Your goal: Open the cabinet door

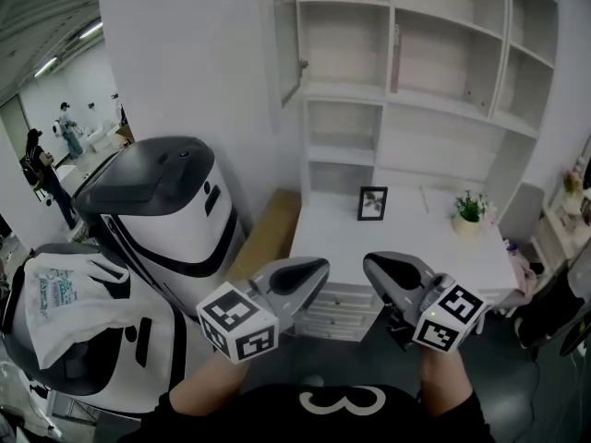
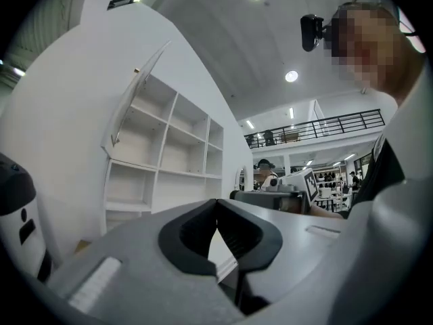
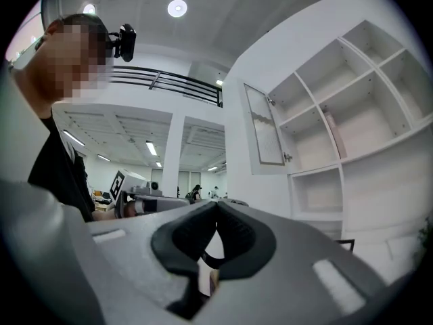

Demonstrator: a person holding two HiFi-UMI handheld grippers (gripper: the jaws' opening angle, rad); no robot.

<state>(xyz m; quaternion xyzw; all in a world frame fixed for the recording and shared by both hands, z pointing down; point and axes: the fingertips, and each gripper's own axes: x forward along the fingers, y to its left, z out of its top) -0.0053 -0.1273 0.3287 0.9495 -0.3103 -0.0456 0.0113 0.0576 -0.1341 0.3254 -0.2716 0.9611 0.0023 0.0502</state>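
The white shelf cabinet point(image 1: 434, 72) stands against the wall ahead. Its glass-paned door point(image 1: 280, 40) at the upper left is swung out, with a small knob point(image 1: 302, 63) on its edge. The door also shows in the left gripper view as a tilted panel point(image 2: 132, 107) and in the right gripper view point(image 3: 264, 124). My left gripper point(image 1: 319, 266) and right gripper point(image 1: 369, 264) are held low and close to my body, well short of the cabinet. Both are shut with nothing between the jaws, tips meeting in each gripper view point(image 2: 216, 202) point(image 3: 216, 205).
A white desk point(image 1: 406, 243) with drawers stands below the shelves and bears a small picture frame point(image 1: 372, 203) and a potted plant point(image 1: 469, 209). A large white and grey machine point(image 1: 171, 210) is at the left. A brown board point(image 1: 268, 229) leans beside it.
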